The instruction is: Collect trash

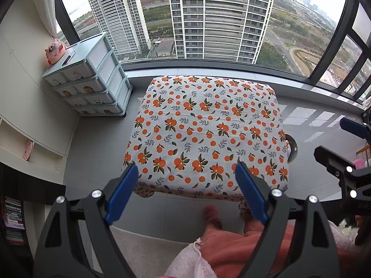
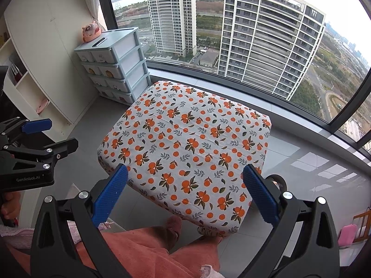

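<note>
Both tools hang above the near edge of a low worktop (image 1: 208,125) covered by a cloth printed with oranges and leaves. The left tool (image 1: 186,180) has its blue pads spread wide apart, with only the cloth and grey floor showing between them. The right tool (image 2: 185,184) is spread just as wide and also holds nothing; it also shows at the right edge of the left view, well apart from the left tool. No trash can be made out on the worktop or on the floor (image 1: 97,153) around it, so its place, its heading and its long axis cannot be told, nor how it lies relative to either tool. The worktop is roughly square, its far side toward a big window (image 1: 208,23) that looks out on tower blocks. A pale blue drawer unit (image 1: 92,85) stands to the left by the window, with a pink toy (image 1: 54,52) on top. White shelves (image 1: 25,143) run along the left wall. The person's legs in pink-red trousers (image 2: 148,250) and slippers (image 1: 212,215) stand just at the near edge of the worktop.
</note>
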The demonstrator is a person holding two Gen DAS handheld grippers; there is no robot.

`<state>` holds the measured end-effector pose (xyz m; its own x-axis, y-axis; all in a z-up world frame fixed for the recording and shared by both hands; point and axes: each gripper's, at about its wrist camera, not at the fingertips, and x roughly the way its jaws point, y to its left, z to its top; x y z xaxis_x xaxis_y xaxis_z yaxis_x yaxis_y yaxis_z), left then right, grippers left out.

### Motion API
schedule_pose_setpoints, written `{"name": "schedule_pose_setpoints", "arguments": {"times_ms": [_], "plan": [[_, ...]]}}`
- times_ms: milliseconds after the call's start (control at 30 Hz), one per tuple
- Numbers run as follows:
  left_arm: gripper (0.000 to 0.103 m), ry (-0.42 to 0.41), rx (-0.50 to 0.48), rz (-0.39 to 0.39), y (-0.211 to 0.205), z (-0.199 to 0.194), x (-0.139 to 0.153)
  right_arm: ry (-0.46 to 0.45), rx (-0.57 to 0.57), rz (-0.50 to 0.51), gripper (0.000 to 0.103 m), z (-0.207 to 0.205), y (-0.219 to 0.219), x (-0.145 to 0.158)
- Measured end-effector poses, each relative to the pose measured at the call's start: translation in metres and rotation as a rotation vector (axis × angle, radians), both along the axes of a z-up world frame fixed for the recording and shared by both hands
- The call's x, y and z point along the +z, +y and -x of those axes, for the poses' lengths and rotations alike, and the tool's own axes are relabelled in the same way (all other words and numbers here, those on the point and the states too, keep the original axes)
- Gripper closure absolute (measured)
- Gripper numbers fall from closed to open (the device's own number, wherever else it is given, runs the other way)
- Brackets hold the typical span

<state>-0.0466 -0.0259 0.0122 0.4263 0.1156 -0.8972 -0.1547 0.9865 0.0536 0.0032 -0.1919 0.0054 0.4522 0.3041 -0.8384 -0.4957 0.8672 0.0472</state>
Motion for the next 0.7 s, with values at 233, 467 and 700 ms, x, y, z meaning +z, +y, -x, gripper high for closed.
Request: {"name": "schedule_pose_setpoints", "arguments": {"times_ms": [233,467,700], "plan": [[0.018,-0.001,0.001,-0.001,-0.0010,0.0008,0.0009,0.003,-0.011,-0.003,0.007,0.0011,-0.0012,-0.0005],[0.018,-0.002,0.003,-0.001,-0.0018,0.0020,0.0003,0.001,-0.012,-0.004,0.007,0.0013,-0.0011,-0.0001],[0.018,-0.014,-0.007,0.000,-0.0005,-0.0005,0.0049,-0.002,-0.008,-0.002,0.007,0.0000,0.0014,0.0018]]}}
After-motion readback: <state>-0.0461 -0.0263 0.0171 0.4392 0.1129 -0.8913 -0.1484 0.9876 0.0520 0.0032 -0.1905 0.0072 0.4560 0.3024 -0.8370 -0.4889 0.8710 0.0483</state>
